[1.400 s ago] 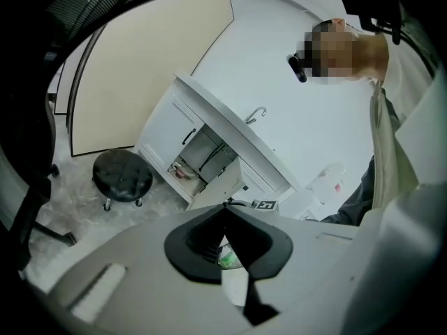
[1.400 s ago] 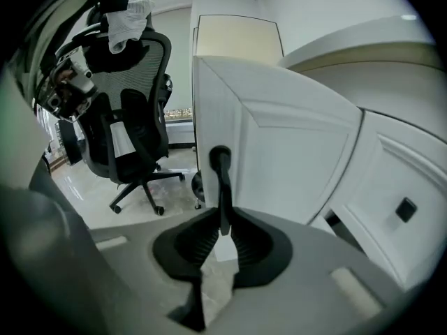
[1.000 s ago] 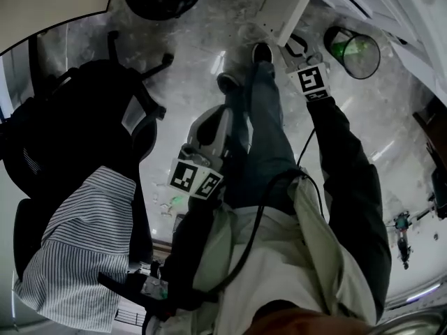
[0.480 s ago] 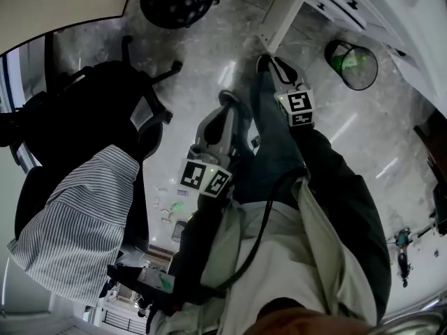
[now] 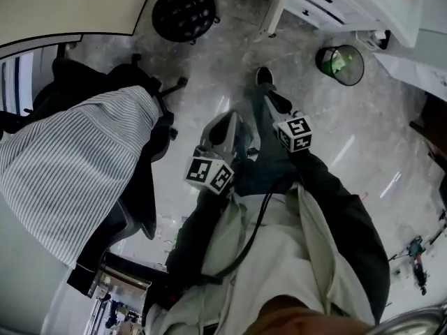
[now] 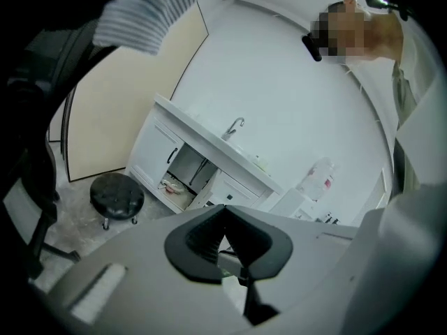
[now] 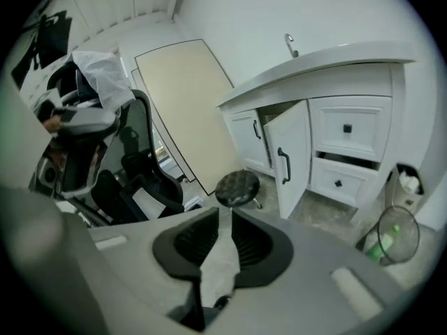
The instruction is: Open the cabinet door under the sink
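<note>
The white sink cabinet with a faucet stands ahead. Its door, with a dark handle, hangs swung open. The left gripper view shows the same cabinet far off with a dark opening under the sink. From the head view the open door is seen edge-on at the top. My right gripper is well back from the door, its jaws a little apart with nothing between them. My left gripper is beside my legs, its tips touching and empty.
A black round stool stands left of the open door. A wire bin sits on the floor at the right. An office chair with a striped shirt over it fills the left. One lower drawer stands slightly out.
Both grippers have drawn back from the cabinet toward my body and risen. The right gripper left the door's edge and rolled. The chair with the shirt now fills more of the left.
</note>
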{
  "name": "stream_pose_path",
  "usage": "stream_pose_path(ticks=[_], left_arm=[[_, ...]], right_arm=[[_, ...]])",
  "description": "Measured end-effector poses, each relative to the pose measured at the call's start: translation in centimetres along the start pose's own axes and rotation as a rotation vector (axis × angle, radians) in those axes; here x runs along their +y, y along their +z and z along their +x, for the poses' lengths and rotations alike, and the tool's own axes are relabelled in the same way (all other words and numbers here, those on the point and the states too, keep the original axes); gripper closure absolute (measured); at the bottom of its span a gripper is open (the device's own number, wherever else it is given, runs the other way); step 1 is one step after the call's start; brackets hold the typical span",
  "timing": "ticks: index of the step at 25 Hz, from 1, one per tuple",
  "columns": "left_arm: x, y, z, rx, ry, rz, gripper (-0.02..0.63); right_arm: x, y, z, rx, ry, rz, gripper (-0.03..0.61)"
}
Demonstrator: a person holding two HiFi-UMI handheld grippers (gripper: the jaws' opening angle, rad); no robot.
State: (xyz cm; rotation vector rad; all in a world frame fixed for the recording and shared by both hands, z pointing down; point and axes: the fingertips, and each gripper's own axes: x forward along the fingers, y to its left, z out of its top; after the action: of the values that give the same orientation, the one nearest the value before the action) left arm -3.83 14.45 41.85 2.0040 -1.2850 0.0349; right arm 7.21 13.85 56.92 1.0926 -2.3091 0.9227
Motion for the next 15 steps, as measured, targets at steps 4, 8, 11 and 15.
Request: stream_pose_path(ticks=[4,8,11,15], left_arm=[[-0.6,0.2,-5.5,0.018,0.001,0.05,0.606],[-1.4,1.7,-9.9,0.018,0.011,0.105,0.606],[-2.5,2.4,-10.9,0.018,0.008,0.147,0.606],[-5.2,3.3,-9.8,-0.001,-0.013,0.159,0.606]], right_arm=[[4.7,-0.2,-4.7,-0.045,0.035,0.181,0.529],[9.1,2.9,-9.2,-0.064,0.127,0.146,0.529],[10.1,6.3,-11.8,-0.128,0.174,0.119,0.529],[9.7,9.1,-14.6,-0.183,0.21,0.15,0.528]])
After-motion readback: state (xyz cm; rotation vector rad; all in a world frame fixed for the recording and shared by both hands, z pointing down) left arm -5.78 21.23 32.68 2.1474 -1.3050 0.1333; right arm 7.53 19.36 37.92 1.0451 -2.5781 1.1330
